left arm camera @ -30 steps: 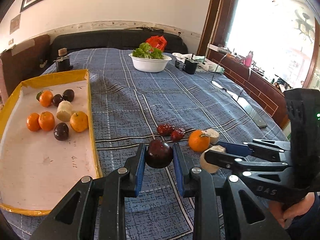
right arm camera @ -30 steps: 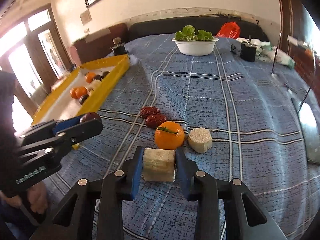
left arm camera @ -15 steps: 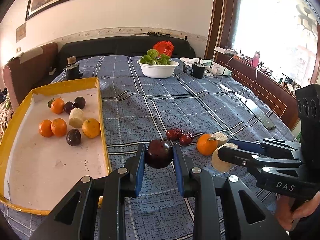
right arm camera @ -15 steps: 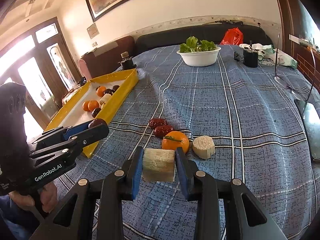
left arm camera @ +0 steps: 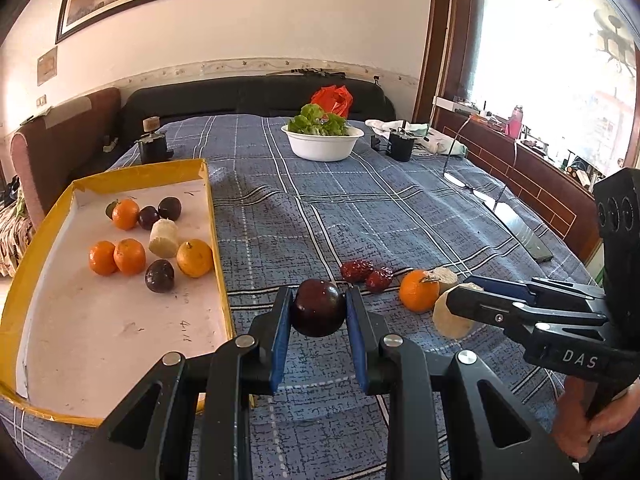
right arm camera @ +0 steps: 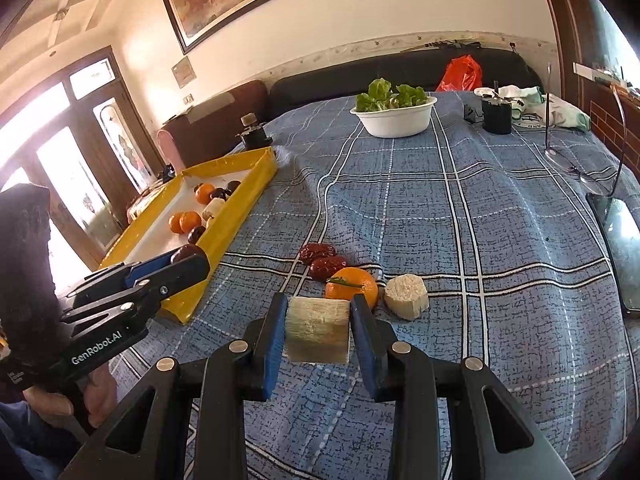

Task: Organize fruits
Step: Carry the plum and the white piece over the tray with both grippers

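I have both loads lifted off the blue plaid surface point(left arm camera: 400, 208) and ready to carry to the yellow-rimmed tray point(left arm camera: 212, 216). My left gripper point(left arm camera: 318, 314) is clamped on a dark plum point(left arm camera: 318, 308); my right gripper point(right arm camera: 318, 330) pinches a pale sugarcane chunk point(right arm camera: 318, 330). Both point forward, roughly level, side by side. Next I judge a leftward swing over the rim, then release beside the 8 pieces there. An orange point(right arm camera: 352, 286), 2 red dates point(right arm camera: 322, 260) and another cane piece point(right arm camera: 406, 296) wait.
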Available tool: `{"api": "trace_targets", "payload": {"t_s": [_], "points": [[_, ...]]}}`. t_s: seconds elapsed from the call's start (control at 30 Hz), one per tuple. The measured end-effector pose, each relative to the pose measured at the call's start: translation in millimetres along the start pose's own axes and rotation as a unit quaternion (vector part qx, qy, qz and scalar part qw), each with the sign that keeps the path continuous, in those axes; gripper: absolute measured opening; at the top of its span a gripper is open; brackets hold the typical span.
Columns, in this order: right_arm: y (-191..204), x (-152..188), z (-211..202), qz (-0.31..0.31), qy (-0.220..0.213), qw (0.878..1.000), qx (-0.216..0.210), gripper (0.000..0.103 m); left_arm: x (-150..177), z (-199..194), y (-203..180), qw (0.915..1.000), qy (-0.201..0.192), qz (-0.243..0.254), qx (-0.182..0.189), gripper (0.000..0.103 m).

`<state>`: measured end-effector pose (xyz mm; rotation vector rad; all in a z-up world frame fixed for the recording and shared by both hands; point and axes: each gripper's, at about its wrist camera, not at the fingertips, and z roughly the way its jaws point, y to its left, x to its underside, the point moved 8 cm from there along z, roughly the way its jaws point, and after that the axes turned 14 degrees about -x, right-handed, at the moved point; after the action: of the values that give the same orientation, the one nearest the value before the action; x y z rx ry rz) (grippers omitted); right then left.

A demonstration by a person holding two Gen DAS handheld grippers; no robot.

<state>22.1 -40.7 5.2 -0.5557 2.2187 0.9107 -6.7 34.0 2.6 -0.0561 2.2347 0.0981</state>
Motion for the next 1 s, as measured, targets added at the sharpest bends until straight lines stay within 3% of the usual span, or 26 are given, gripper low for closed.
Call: {"api": "trace_targets", "payload": {"t_s": [0.7, 1.0], "points": [[35.0, -8.8, 12.2, -0.021, 0.015, 1.0, -0.016, 0.035, -2.8, -3.0, 23.1, 0.9997, -0.005, -0.022, -0.006, 0.026], [72.5, -21.5, 34.8, -0.05, 0.027, 0.997, -0.045, 0.035, -15.5, -5.6, 90.5, 0.9951, -0.011, -0.091, -0.037, 0.026]]}}
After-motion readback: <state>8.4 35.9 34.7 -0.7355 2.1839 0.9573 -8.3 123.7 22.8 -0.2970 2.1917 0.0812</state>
